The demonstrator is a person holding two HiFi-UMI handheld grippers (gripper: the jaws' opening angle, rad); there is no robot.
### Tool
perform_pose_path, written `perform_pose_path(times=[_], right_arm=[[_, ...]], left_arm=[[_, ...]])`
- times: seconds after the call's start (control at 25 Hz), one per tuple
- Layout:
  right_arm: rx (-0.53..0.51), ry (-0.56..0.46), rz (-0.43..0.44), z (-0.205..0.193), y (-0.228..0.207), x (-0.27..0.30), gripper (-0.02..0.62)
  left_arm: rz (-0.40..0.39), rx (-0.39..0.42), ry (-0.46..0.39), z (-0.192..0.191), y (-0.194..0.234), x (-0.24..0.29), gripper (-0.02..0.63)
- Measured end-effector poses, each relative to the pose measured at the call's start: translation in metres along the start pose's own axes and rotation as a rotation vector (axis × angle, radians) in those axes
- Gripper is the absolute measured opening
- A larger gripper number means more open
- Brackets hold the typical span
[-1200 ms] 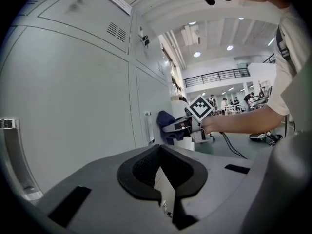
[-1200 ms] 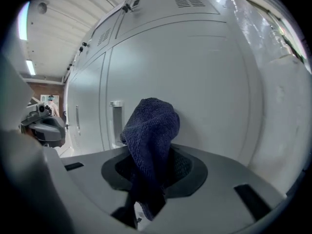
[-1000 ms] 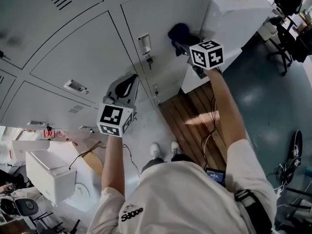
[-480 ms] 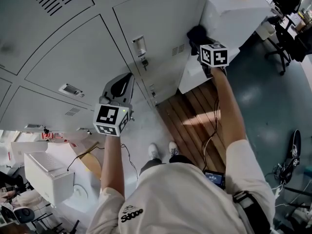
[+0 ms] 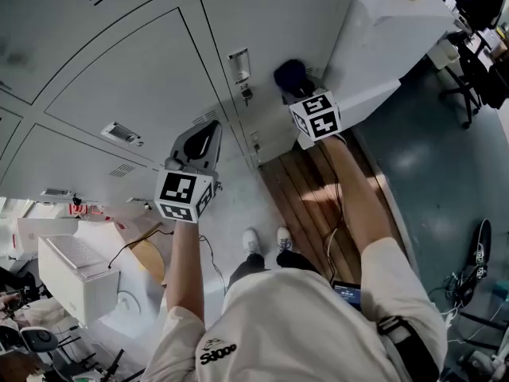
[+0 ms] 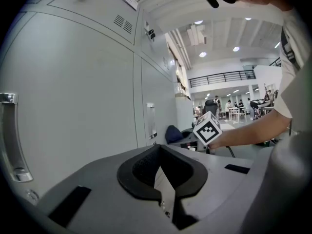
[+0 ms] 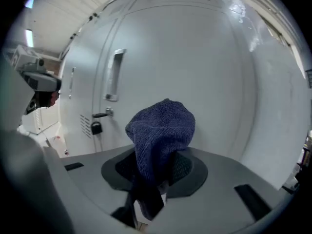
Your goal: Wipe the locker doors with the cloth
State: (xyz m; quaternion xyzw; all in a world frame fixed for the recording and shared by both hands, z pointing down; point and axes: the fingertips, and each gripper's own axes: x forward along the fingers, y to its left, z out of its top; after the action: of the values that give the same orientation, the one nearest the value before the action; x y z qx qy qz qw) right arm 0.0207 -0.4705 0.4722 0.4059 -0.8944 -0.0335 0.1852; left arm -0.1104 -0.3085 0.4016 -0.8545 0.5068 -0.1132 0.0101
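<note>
Right gripper (image 7: 155, 177) clamped on blue cloth (image 7: 162, 128), bunched against locker door (image 7: 204, 62). Left gripper (image 6: 161, 174) pinched together, near the lockers.

An office hall: grey lockers (image 5: 135, 78), desks (image 6: 238, 112) beyond.

The cloth (image 7: 163, 130) is dark navy blue with a ribbed, looped weave. The locker doors (image 5: 135, 78) are plain pale grey. Both the left gripper (image 6: 161, 167) and the right gripper (image 7: 157, 177) are grey with black fingers (image 6: 136, 172), and their cubes (image 5: 184, 196) are patterned in black and white squares. The floor planks (image 5: 306, 185) are brown.
</note>
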Motion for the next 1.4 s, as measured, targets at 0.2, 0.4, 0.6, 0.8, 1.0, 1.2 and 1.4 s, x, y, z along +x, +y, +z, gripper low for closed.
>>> perform_pose_path(times=[0.2,0.4,0.6,0.8,1.0,1.2,1.4], right_arm=[[0.029,-0.019,0.115,0.005,0.070,0.017,0.106],[0.072,-0.028,0.206,0.002,0.113,0.027,0.106],[-0.026,-0.011,0.313,-0.012,0.153,0.039,0.106],[-0.094,-0.009,0.368,-0.035,0.138,0.043,0.106],[-0.086,0.037,0.223,-0.085,0.064,0.041,0.104],[0.031,0.070,0.040,-0.112,-0.022,0.033,0.104],[0.100,0.147,-0.113,-0.123,-0.078,0.018,0.104]], left_arm=[[0.015,0.000,0.018,-0.009,0.001,-0.015,0.018],[0.034,-0.008,0.040,-0.019,0.003,-0.029,0.018],[0.042,-0.015,0.065,-0.032,0.005,-0.032,0.018],[0.041,-0.015,0.072,-0.035,0.003,-0.028,0.018],[0.023,-0.017,0.091,-0.044,-0.002,-0.016,0.018],[0.000,-0.017,0.098,-0.046,-0.008,-0.001,0.017],[-0.024,-0.015,0.092,-0.043,-0.016,0.012,0.018]])
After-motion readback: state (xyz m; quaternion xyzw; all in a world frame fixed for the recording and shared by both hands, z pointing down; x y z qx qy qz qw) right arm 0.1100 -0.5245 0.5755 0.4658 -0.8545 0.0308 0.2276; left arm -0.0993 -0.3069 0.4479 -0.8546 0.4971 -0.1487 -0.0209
